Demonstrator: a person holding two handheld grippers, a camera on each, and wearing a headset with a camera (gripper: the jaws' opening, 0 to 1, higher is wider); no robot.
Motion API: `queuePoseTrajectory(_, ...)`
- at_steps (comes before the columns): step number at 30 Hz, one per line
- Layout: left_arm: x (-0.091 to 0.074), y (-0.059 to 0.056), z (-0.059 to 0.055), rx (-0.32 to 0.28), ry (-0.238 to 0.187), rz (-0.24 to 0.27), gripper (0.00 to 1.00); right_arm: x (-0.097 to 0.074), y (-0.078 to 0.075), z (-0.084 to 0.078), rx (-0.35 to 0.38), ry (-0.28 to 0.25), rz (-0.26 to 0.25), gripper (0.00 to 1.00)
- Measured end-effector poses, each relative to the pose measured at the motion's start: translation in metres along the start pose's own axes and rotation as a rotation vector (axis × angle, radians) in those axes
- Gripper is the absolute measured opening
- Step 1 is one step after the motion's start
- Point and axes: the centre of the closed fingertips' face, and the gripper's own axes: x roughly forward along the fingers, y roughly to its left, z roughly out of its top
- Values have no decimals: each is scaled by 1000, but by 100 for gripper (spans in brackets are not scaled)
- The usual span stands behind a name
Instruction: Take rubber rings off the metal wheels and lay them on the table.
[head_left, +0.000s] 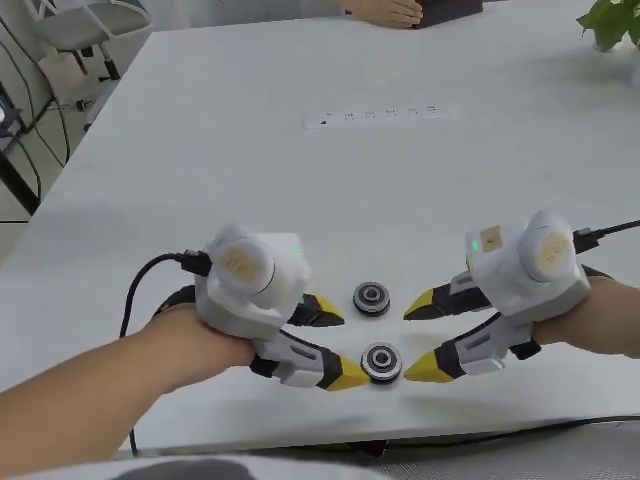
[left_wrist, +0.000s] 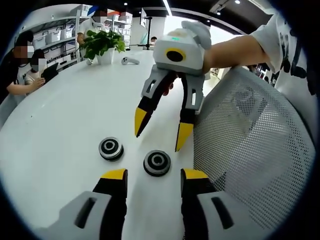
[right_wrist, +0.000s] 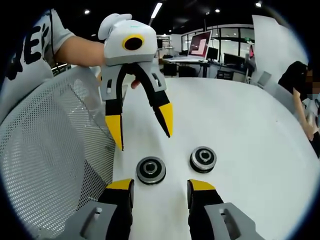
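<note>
Fingers (head_left: 346, 376) of our left gripper (head_left: 340, 345) were spread wide and gripped nothing, and our right gripper (head_left: 418, 340) stood just as wide and empty, facing it. Between their tips we saw the nearer metal wheel (head_left: 381, 361) lying flat on the white table (head_left: 300, 180), close to its front edge, touched by neither. The farther wheel (head_left: 371, 297) lay just beyond it, apart. Each wheel carried its dark rubber ring (left_wrist: 146, 163) around the rim. A mesh chair back (left_wrist: 250, 150) stood beside the table.
</note>
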Motion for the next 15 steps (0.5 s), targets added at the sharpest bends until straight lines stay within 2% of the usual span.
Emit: queuePoseTrajectory(15, 18, -8, 5, 39, 28, -38, 28, 1, 3, -6, 9, 13, 14, 41)
